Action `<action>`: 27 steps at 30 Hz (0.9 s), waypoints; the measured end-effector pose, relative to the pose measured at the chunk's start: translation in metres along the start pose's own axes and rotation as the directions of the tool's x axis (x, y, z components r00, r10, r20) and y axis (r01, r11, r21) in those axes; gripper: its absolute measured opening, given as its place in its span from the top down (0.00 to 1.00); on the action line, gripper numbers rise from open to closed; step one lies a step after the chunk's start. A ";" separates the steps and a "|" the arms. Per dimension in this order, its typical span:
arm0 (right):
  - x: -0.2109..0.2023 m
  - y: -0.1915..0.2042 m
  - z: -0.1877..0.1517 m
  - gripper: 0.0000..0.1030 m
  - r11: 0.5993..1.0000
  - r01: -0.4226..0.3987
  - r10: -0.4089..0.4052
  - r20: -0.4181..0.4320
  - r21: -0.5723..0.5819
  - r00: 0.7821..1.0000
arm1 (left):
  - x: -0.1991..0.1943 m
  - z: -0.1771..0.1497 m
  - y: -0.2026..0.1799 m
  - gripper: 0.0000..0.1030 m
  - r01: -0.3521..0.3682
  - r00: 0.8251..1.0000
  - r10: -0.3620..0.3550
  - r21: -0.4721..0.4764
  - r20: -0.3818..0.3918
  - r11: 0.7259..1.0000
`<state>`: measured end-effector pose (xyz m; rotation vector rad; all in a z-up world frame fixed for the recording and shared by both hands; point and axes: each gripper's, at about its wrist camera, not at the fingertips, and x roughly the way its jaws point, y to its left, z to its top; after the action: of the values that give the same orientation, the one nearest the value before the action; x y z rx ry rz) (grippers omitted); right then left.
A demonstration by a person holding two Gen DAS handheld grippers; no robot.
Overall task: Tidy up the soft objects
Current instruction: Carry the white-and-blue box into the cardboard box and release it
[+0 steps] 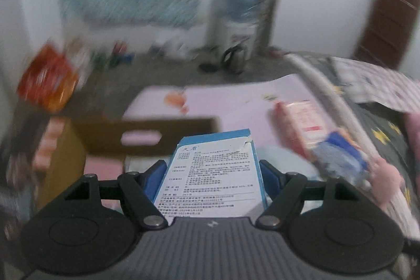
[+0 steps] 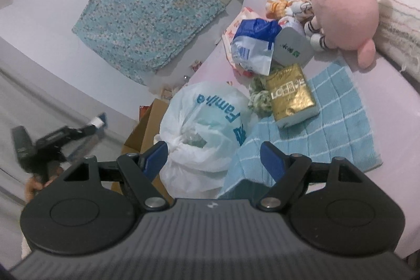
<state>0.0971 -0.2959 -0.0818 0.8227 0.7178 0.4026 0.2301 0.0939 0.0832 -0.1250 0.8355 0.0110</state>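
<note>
Mid-transfer, by the look of it: left gripper (image 1: 214,172) clamped on a blue-and-white box (image 1: 212,175), both blue pads pressed against its long sides, box lifted clear and pointing toward the cardboard box (image 1: 147,133) with its cut-out handle slot, standing just off the near-left edge of the pink bed surface (image 1: 236,101). Heavy blur across the left wrist view, so exact height above the carton impossible to judge. Right gripper (image 2: 214,158) spread wide and holding nothing, poised over the knotted white plastic bag (image 2: 207,127) and the near end of the blue checked towel (image 2: 315,127) at the bed's near edge. Further in on the towel, a gold-wrapped pack (image 2: 291,96); toward the far edge, a blue-and-white pouch (image 2: 254,46), a grey case (image 2: 291,46) and a pink plush toy (image 2: 344,15) leaning against the folded blanket (image 2: 393,9). Most of the pile not yet sorted, so early in the job. Next, probably: carry the held box over the carton's open top, lower it inside before letting go, then bring the free right gripper down onto the bag's knot or a fold of towel, gripping gathered material rather than a flat face.
</note>
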 end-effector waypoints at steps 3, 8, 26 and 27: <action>0.000 0.002 -0.003 0.24 1.000 0.010 -0.010 -0.003 0.006 1.000 | 0.036 0.000 0.017 0.26 -0.039 0.998 0.035 -0.070 -0.051 0.997; -0.006 0.001 -0.006 0.24 0.999 0.032 -0.032 0.006 0.022 0.999 | 0.080 -0.003 0.040 0.26 -0.079 0.994 0.064 -0.184 -0.085 0.980; -0.011 -0.013 -0.007 0.24 0.996 0.074 -0.074 0.001 0.052 0.997 | 0.109 -0.007 0.055 0.15 -0.043 0.997 0.019 -0.302 -0.081 0.952; -0.011 -0.012 -0.007 0.24 0.996 0.071 -0.071 0.001 0.048 0.997 | 0.103 -0.006 0.055 0.15 -0.043 0.997 0.023 -0.300 -0.071 0.953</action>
<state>0.0849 -0.3060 -0.0896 0.8401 0.7541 0.3209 0.2916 0.1439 -0.0030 -0.4015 0.8990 0.1674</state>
